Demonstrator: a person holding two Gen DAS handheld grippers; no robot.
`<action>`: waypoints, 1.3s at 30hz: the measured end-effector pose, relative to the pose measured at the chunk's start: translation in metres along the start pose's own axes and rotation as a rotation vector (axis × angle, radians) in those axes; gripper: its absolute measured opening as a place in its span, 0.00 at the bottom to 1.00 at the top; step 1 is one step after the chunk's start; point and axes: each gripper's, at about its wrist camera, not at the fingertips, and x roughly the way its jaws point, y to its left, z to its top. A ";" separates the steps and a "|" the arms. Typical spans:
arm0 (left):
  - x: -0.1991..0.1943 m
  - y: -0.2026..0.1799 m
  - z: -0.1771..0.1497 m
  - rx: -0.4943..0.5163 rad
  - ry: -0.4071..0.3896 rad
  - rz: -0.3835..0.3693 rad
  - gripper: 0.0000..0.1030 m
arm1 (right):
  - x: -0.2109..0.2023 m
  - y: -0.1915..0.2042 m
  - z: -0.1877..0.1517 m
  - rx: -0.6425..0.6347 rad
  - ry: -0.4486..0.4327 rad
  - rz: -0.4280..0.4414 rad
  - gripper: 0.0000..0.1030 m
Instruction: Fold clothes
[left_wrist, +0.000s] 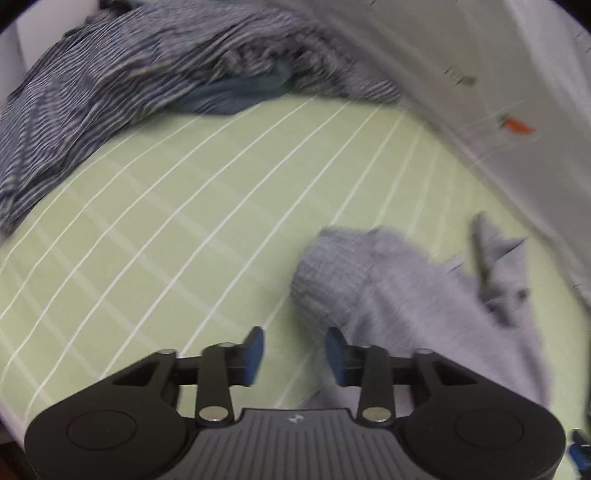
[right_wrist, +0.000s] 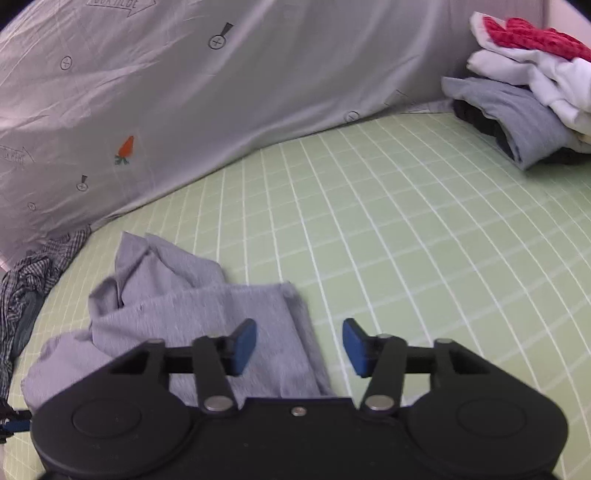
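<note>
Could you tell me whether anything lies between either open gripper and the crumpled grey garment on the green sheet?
Nothing visible does. The grey garment lies directly under the right gripper and beside the left gripper; only bare green sheet surrounds it.

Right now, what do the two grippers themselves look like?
The left gripper and the right gripper are both matte black, with silver pivot rivets on the linkage bars and blue pads on the fingers. The left body is ribbed grey with a small white logo.
</note>
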 end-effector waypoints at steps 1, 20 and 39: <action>-0.001 0.000 0.003 -0.014 -0.009 -0.035 0.53 | 0.007 -0.001 0.002 0.014 0.018 0.013 0.57; 0.049 -0.038 0.014 0.102 0.049 -0.029 0.29 | 0.093 0.030 0.010 -0.087 0.227 0.137 0.17; 0.057 -0.122 0.103 0.207 -0.152 -0.062 0.15 | 0.122 0.098 0.100 -0.199 -0.105 0.104 0.08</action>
